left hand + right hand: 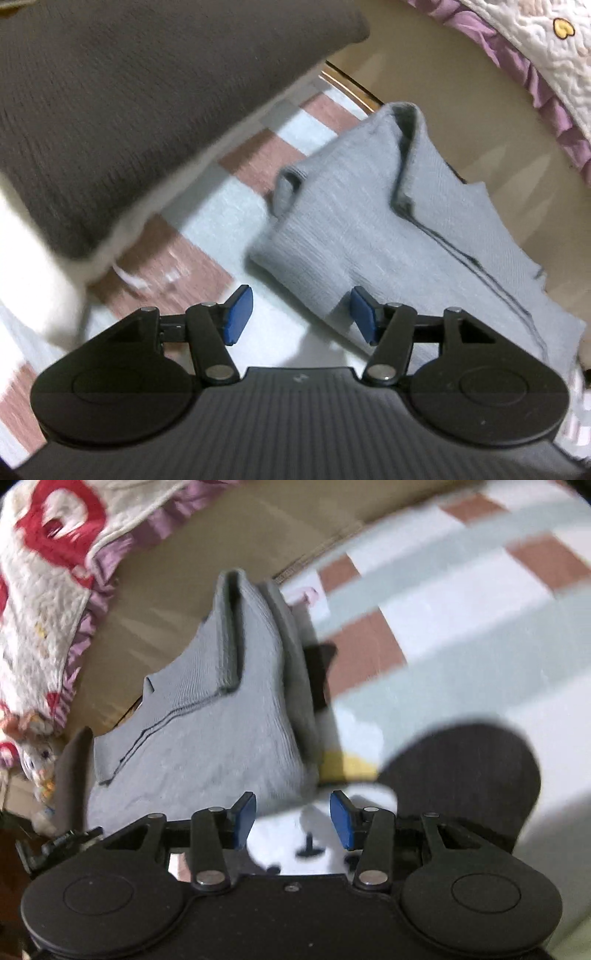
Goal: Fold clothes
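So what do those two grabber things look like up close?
Both look alike. The left gripper and right gripper each have a black ribbed body, two round black discs at the sides, black link arms with silver pins, and two flat blue pads at the tips. No cables or sleeves show.

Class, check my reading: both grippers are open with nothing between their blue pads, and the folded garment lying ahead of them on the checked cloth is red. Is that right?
Not quite. The folded garment is light grey, not red, as both wrist views show. The rest stands: the left gripper and right gripper are open and empty, above the checked cloth.
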{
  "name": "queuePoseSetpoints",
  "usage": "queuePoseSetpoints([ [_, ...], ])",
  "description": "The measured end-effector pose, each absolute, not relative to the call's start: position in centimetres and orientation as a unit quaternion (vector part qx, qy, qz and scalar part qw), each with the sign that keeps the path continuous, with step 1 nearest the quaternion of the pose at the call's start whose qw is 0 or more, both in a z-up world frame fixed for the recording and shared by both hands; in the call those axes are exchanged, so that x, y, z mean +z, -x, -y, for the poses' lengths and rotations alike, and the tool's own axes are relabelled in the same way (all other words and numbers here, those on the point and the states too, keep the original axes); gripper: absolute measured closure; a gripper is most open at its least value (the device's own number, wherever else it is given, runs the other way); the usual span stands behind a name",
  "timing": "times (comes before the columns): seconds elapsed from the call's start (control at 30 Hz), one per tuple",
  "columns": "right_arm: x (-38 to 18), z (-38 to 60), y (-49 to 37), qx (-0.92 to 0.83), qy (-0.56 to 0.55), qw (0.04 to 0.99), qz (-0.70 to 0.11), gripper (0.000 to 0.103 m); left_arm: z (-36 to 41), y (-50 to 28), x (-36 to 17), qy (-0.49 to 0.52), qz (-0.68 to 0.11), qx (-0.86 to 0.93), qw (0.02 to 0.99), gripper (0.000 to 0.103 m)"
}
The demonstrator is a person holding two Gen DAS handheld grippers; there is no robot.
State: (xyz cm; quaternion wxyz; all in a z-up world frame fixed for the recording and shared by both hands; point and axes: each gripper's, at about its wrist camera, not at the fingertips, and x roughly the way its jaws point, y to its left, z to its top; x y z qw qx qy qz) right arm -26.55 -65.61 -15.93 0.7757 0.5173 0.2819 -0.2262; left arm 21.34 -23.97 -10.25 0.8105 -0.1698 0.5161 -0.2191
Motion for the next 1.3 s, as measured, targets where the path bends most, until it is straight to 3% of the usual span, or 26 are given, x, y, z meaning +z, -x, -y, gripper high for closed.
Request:
queuePoseSetpoints([
  [0.13, -17.4, 65.3, 26.6, -0.236, -0.566, 0.754, -0.237, 0.052, 24.5, -20.9, -12.2, 0.268, -0.503, -0.262, 0.779, 0.045],
  [0.4, -18.9, 66.5, 24.7, -0.276, -0.611, 0.730, -0.133, 0.046, 25.6, -21.4, -13.2, 0.295, -0.418, -0.224, 0.829, 0.045],
  [0.63, -18.5, 69.1, 21.2, -0.263, -0.576, 0.760, -0.147, 0.046, 27.8, -23.3, -13.2, 0.293, -0.387, -0.220, 0.847, 0.040],
  [0.67, -18.4, 69.6, 20.6, -0.260, -0.570, 0.764, -0.154, 0.054, 28.2, -23.3, -13.1, 0.283, -0.387, -0.223, 0.849, 0.042],
  [0.7, -18.3, 70.0, 20.4, -0.257, -0.565, 0.767, -0.165, 0.077, 28.8, -23.6, -12.9, 0.264, -0.391, -0.230, 0.851, 0.068],
  [0.73, -18.0, 70.3, 20.2, -0.254, -0.560, 0.770, -0.172, 0.078, 29.4, -23.9, -12.5, 0.233, -0.399, -0.234, 0.855, 0.086],
  [0.87, -14.8, 69.9, 20.8, -0.244, -0.515, 0.801, -0.181, 0.080, 30.3, -22.9, -9.7, 0.129, -0.384, -0.262, 0.876, 0.087],
  [1.17, -12.0, 66.7, 25.9, -0.236, -0.483, 0.813, -0.226, 0.081, 28.1, -15.7, -4.7, 0.040, -0.407, -0.291, 0.865, 0.087],
  [1.3, -12.5, 63.9, 29.6, -0.235, -0.481, 0.804, -0.258, 0.081, 23.6, -9.6, -4.4, 0.066, -0.431, -0.275, 0.857, 0.088],
])
